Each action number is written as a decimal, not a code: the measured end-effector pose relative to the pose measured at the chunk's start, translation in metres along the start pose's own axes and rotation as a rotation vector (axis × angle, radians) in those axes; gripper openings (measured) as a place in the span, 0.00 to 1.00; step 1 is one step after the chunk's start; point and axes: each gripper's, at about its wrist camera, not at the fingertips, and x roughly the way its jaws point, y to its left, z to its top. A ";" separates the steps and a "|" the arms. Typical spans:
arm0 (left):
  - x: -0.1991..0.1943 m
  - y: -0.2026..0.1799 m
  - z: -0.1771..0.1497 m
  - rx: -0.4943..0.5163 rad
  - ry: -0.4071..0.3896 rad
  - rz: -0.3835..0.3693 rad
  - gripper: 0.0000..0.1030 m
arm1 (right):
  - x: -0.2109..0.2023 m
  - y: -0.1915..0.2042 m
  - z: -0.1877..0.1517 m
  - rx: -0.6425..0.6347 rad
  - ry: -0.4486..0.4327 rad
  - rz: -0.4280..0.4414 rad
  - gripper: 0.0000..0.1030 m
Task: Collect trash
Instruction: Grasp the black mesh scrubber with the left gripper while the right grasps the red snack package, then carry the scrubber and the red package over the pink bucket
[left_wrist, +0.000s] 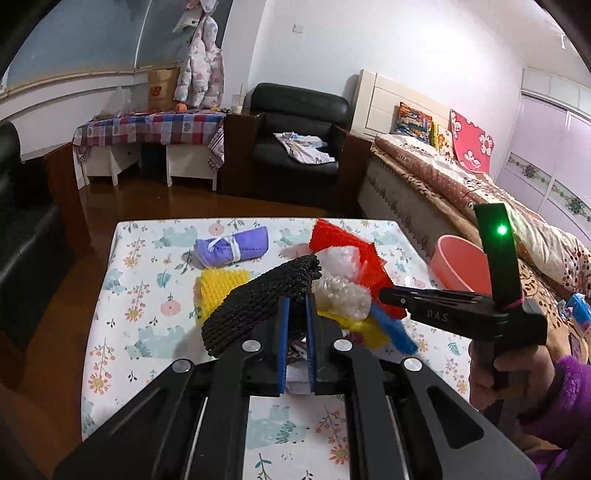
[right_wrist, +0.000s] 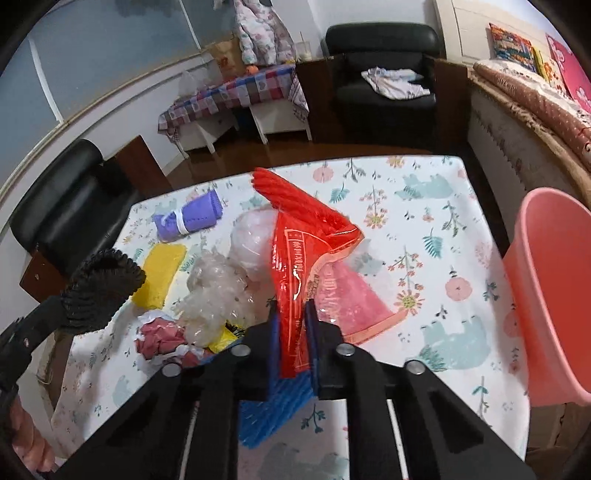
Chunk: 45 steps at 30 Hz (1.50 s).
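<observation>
Grippers both loaded over the trash pile.
Left gripper (left_wrist: 297, 314) clamps black foam netting (left_wrist: 262, 295); right gripper (right_wrist: 291, 325) pinches red plastic wrapper (right_wrist: 295, 266).

Black armchair (left_wrist: 295, 136), checked-cloth side table (left_wrist: 147, 127), quilted bed (left_wrist: 443, 173) behind.

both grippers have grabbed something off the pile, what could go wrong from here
1. The right gripper pinches only the near end of the long red plastic wrapper; its far end lies among the clear crumpled plastic, which may drag along.
2. The left gripper holds the black foam net by one edge, so it may slip out.
3. The pink bin sits at the table's edge, so a dangling wrapper could miss it or nudge it.
</observation>
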 end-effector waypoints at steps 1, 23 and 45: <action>-0.001 -0.002 0.002 0.002 -0.006 -0.003 0.07 | -0.006 -0.001 0.000 -0.001 -0.012 0.010 0.09; -0.004 -0.070 0.049 0.046 -0.073 -0.154 0.07 | -0.109 -0.053 0.005 0.156 -0.176 0.232 0.06; 0.081 -0.219 0.074 0.174 -0.017 -0.315 0.07 | -0.166 -0.183 -0.013 0.313 -0.302 -0.137 0.06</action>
